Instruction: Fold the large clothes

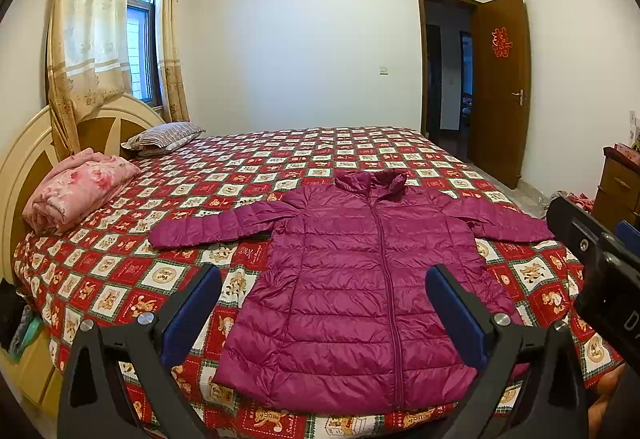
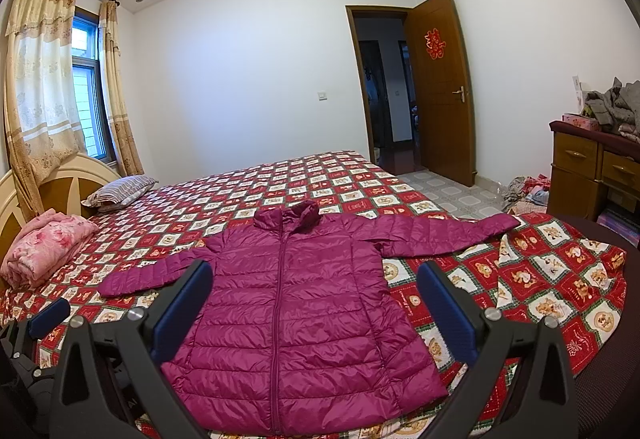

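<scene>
A magenta quilted puffer jacket (image 1: 360,279) lies flat, front up and zipped, with both sleeves spread, on the bed's red checked cover (image 1: 120,271). It also shows in the right wrist view (image 2: 296,311). My left gripper (image 1: 324,299) is open and empty, held above the jacket's lower half near the bed's front edge. My right gripper (image 2: 314,295) is open and empty, likewise above the jacket's lower half. The right gripper shows at the right edge of the left wrist view (image 1: 600,263); part of the left gripper shows at the lower left of the right wrist view (image 2: 44,315).
A folded pink blanket (image 1: 76,195) and a striped pillow (image 1: 164,135) lie by the headboard (image 1: 24,167) at left. A wooden dresser (image 2: 588,175) with piled clothes stands at right, clothes on the floor (image 2: 528,191) beside it. An open door (image 2: 440,87) is behind.
</scene>
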Motion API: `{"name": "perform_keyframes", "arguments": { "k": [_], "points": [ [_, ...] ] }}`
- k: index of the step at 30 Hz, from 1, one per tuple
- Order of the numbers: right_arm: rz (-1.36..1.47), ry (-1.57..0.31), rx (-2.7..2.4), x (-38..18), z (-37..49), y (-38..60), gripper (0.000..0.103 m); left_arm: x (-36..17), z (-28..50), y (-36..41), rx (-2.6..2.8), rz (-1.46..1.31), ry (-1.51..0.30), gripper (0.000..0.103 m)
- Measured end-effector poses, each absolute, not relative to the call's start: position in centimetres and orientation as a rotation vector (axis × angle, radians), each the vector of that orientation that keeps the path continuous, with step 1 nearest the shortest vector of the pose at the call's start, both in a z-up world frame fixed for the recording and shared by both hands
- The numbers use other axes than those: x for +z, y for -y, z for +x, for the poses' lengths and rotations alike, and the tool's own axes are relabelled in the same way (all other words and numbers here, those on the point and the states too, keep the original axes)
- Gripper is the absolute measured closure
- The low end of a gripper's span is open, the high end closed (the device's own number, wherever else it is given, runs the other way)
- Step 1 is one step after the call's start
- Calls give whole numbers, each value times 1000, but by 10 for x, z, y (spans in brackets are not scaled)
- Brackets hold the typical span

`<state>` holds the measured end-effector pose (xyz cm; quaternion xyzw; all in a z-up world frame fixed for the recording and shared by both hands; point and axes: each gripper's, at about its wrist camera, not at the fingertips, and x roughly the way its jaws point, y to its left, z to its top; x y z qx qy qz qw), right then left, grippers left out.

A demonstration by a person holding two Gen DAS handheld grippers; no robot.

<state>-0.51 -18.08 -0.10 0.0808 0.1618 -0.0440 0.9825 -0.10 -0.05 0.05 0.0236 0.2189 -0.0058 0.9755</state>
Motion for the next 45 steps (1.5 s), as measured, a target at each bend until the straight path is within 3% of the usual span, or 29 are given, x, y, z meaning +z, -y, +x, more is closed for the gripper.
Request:
{"name": "perform_keyframes", "arguments": {
  "k": [45],
  "points": [
    [167,-356,-95,-11,3,181,0,-9,14,2,-10,32,-472,1]
  ]
}}
